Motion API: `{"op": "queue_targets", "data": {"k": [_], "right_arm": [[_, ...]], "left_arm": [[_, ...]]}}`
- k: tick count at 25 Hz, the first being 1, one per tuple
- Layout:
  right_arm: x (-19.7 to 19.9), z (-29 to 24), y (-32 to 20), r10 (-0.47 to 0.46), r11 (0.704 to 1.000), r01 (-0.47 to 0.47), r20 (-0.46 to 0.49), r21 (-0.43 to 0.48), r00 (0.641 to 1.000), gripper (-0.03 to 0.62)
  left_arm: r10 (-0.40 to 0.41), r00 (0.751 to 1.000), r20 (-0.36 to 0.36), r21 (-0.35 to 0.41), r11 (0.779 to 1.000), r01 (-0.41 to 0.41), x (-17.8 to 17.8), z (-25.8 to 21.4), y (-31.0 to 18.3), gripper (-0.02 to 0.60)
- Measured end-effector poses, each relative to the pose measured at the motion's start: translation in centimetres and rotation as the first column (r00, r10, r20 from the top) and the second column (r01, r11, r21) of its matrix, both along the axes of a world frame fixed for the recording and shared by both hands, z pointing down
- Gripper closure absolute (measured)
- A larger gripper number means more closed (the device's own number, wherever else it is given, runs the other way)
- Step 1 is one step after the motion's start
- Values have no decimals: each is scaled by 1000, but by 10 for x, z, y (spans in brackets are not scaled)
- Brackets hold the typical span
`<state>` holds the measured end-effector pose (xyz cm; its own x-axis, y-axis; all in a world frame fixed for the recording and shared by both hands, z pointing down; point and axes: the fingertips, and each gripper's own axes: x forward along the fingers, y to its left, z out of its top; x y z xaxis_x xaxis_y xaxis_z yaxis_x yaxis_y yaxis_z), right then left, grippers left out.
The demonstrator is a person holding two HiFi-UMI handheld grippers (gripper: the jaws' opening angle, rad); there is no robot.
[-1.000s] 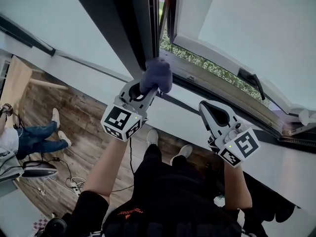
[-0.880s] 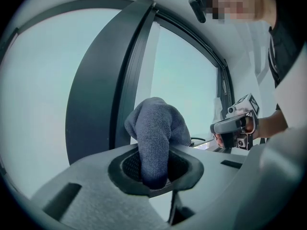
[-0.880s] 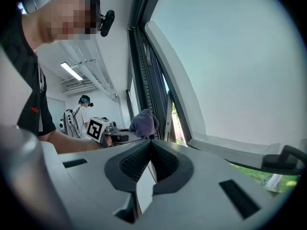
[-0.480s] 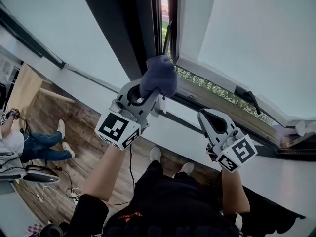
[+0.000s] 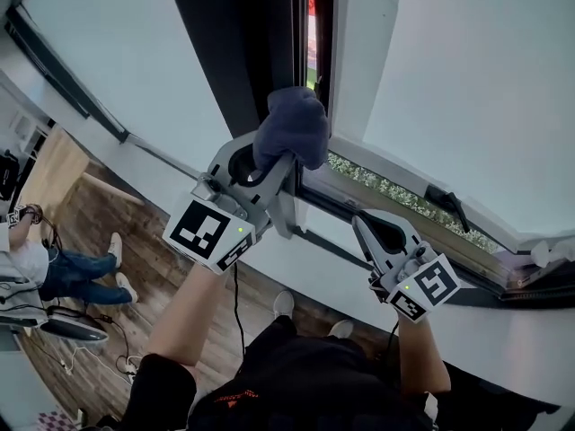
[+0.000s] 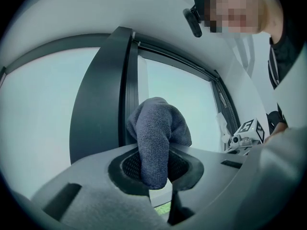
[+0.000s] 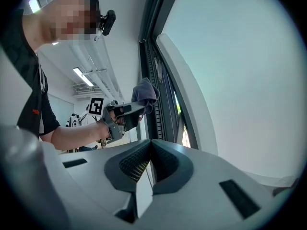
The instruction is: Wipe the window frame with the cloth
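Head view: cloth (image 5: 292,126) in left hand-held gripper (image 5: 269,167)

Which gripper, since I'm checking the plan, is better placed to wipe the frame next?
Left. The left gripper is shut on the cloth, held right at the dark frame. The right gripper is shut on nothing and sits lower, away from it.

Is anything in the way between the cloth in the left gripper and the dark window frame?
Nothing visible does. The cloth, clamped in the left gripper, sits right at the dark window frame. The right gripper, shut and empty, hangs lower, clear of it.
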<state>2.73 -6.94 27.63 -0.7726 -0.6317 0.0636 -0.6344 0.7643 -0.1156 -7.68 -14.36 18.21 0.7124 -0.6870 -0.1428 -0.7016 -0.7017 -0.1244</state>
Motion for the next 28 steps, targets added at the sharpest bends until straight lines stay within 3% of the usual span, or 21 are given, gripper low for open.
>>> {"op": "queue_targets", "data": {"k": [10,28], "right_arm": [[-3,-5,-5,-7,1000,7,9,13,1000,589],[6,23,-10,-6,998,6,-9,-55,1000,589]], "left_arm": [[-15,1000,-4,105,994,16,0,-67,-9,514],[-8,1000,-14,-33,999,7,12,-2,-21,515]]}}
